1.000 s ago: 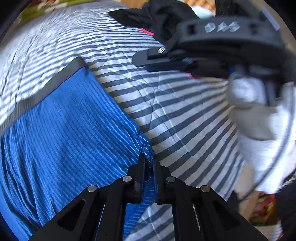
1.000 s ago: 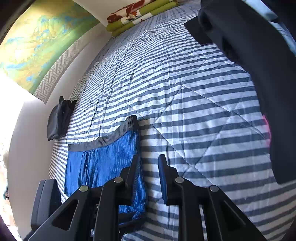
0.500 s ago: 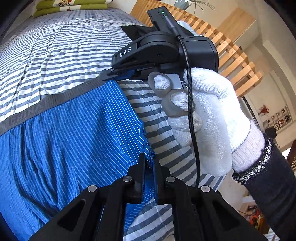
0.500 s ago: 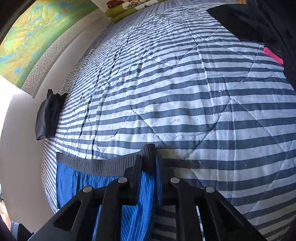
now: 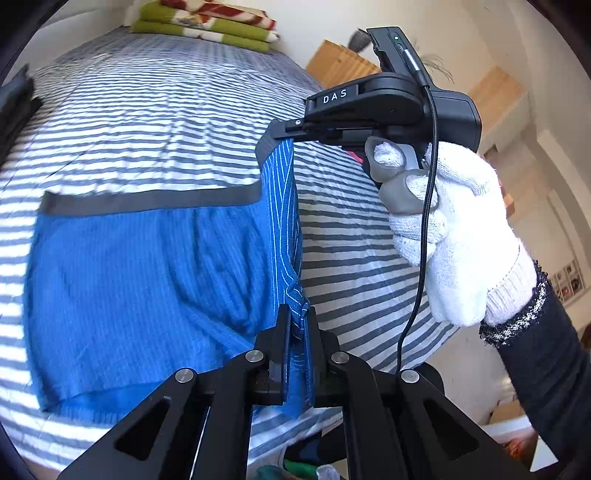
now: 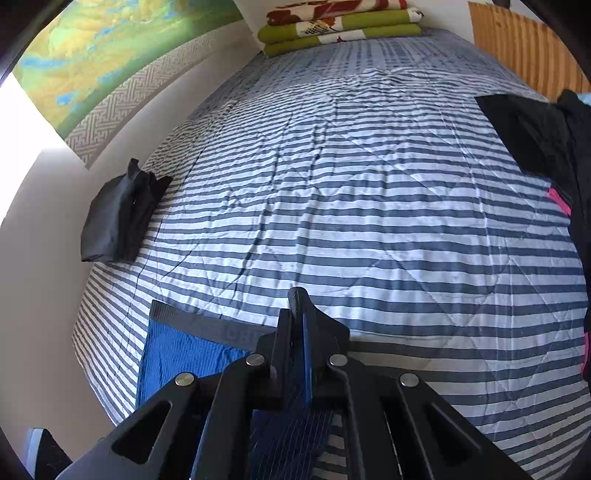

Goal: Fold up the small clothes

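Blue pinstriped shorts with a dark grey elastic waistband (image 5: 147,280) lie on the bed with the grey-and-white striped quilt (image 6: 369,206), close to its near edge. Most of the garment is flat on the quilt; its one side edge is raised off the quilt and stretched into a narrow vertical band.

Left tongs (image 5: 295,325): clenched on the lower corner of that raised edge, blue fabric pinched between the two black fingers.

Right tongs (image 5: 284,129): clenched on the waistband corner at the top of the same edge, seen from the left wrist camera above the shorts. In the right wrist view the waistband end sticks out past the fingertips and blue cloth sits between the fingers. A white knit-gloved hand (image 5: 454,236) with a dark sleeve holds this tool's handle; a black cable runs down past the glove.

Relative to the shorts: a folded black garment (image 6: 118,218) lies against the wall; a stack of green, red and white folded blankets (image 6: 340,26) at the far end of the bed; a loose pile of black clothing (image 6: 546,140) on the opposite side.
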The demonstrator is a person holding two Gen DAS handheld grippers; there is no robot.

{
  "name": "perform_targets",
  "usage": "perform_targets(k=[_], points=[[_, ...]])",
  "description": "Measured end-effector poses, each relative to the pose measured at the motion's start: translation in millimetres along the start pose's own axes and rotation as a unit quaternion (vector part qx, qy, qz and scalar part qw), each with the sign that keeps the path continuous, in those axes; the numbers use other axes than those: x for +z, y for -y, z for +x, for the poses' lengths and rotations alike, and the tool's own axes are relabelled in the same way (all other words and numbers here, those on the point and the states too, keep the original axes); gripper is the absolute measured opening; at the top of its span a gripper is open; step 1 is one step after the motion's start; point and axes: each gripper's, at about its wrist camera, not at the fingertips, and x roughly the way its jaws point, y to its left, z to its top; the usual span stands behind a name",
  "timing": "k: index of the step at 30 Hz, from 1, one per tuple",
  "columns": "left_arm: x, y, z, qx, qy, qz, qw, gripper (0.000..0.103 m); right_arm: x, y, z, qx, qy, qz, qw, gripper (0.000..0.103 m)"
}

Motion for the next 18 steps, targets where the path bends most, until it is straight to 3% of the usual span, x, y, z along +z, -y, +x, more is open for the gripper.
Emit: perform_targets(k=[5,10,18], points=[[-16.1,-46.1,-32.4,0.022,0.017,-0.017,0.9995,0.006,-2.6,-61.8,27.9,-0.009,-0.017,-0.039,0.999,0.005],[-33.8,-100.9,-51.1,0.027,0.022,-0.070,0.9970,0.005,-8.9,-115.8,62.8,-0.033,-0.036,-0.078,0.996,0.005],[-57.0,-170.1,-78.9,0.035,0.037,-0.120,0.9915,0.005,-11.0,-171.3,111.2,-0.049,-0.064,-0.099,0.992,0.005]])
